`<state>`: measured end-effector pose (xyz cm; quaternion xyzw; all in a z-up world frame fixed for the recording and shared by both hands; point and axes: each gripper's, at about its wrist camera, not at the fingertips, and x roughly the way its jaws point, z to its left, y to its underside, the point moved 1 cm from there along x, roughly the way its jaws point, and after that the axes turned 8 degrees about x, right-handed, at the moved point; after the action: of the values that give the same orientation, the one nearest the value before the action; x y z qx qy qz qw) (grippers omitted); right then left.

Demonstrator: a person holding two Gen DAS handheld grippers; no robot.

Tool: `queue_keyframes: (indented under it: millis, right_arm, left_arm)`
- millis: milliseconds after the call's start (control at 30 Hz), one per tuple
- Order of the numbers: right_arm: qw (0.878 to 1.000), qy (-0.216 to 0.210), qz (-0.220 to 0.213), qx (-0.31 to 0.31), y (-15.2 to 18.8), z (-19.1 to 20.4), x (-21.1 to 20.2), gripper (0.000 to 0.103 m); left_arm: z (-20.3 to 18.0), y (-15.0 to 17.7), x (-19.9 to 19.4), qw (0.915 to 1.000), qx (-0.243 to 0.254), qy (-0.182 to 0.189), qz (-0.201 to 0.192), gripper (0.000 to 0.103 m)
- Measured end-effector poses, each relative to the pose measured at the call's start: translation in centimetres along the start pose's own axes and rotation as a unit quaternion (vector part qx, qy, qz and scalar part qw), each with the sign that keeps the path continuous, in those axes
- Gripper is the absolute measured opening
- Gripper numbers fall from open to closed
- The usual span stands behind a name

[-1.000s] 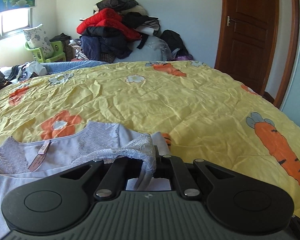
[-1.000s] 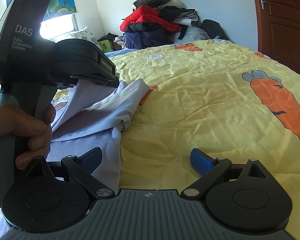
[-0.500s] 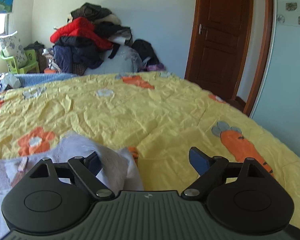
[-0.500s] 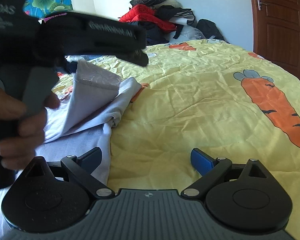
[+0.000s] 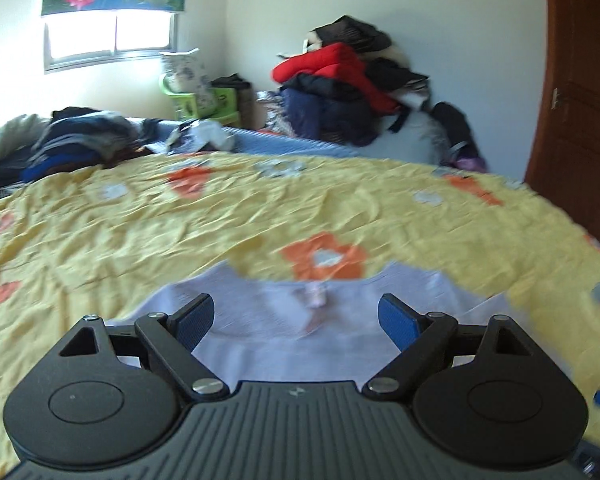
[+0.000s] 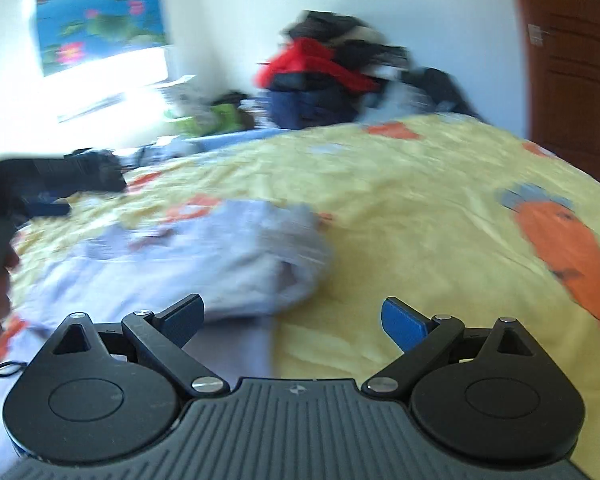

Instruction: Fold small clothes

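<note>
both my left tongs [image 5: 296, 316] and right tongs [image 6: 293, 316] gape apart, empty, above the lilac top [image 5: 300, 328] on the near bed [image 5: 140, 232].

Plenty of open yellow quilt [image 6: 420, 216] on my right side, nothing on it out to the carrot print. The bunched lavender top [image 6: 236, 256] blocks the near left, and the clothes pile [image 5: 340, 84] walls off the far edge.
</note>
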<state>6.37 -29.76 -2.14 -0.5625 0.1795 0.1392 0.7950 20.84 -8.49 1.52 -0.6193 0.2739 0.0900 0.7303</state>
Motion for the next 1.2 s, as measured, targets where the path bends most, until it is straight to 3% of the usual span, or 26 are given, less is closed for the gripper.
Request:
queue_keyframes:
  millis: [67, 133, 200, 267, 333, 433, 533, 600, 733, 900, 1033, 1200]
  right_arm:
    - [0.999, -0.036, 0.001, -0.013, -0.5, 1.3, 1.0, 0.097]
    - [0.999, -0.039, 0.013, -0.018, -0.9, 2.3, 2.5, 0.097]
    - [0.999, -0.015, 0.03, -0.006, -1.2, 2.0, 4.2, 0.097]
    - [0.998, 0.037, 0.045, 0.01, -1.4, 1.3, 5.2, 0.096]
    - [0.997, 0.075, 0.028, 0.023, -1.5, 1.0, 4.8, 0.096]
    - [0.999, 0.041, 0.0, 0.013, -1.4, 2.0, 3.6, 0.096]
    - [0.999, -0.017, 0.015, -0.029, -0.8, 3.9, 4.0, 0.097]
    - [0.998, -0.032, 0.028, -0.043, -0.4, 4.7, 4.7, 0.097]
    - [0.998, 0.003, 0.059, -0.038, 0.1, 4.5, 6.4, 0.097]
    - [0.999, -0.005, 0.041, -0.033, 0.0, 4.6, 4.9, 0.098]
    - [0.997, 0.008, 0.058, -0.043, 0.5, 4.3, 5.4, 0.099]
    - [0.999, 0.0, 0.048, -0.026, 0.6, 4.2, 3.9, 0.099]
  left_arm:
    - [1.1, 1.1, 0.0, 0.9999, 0.004, -0.01, 0.011, 0.09]
    - [2.3, 2.6, -0.2, 0.9994, 0.011, -0.02, 0.027, 0.09]
    - [3.1, 3.7, 0.0, 0.9986, 0.015, -0.027, 0.042, 0.09]
    - [3.7, 4.7, 0.3, 0.9975, 0.015, -0.037, 0.059, 0.09]
    - [4.3, 5.4, 0.4, 0.9966, 0.006, -0.044, 0.069, 0.09]
    - [4.3, 5.9, 0.3, 0.9962, -0.006, -0.046, 0.073, 0.09]
    - [3.9, 6.2, -0.2, 0.9965, 0.002, -0.043, 0.072, 0.09]
    - [3.6, 6.4, -0.5, 0.9966, 0.01, -0.042, 0.07, 0.09]
    - [3.3, 6.7, -0.5, 0.9962, 0.021, -0.041, 0.074, 0.09]
    - [3.5, 7.1, -0.5, 0.9963, 0.014, -0.042, 0.074, 0.09]
    - [3.4, 7.2, -1.0, 0.9963, 0.012, -0.039, 0.075, 0.09]
    - [3.5, 7.8, -2.4, 0.9958, 0.013, -0.046, 0.078, 0.091]
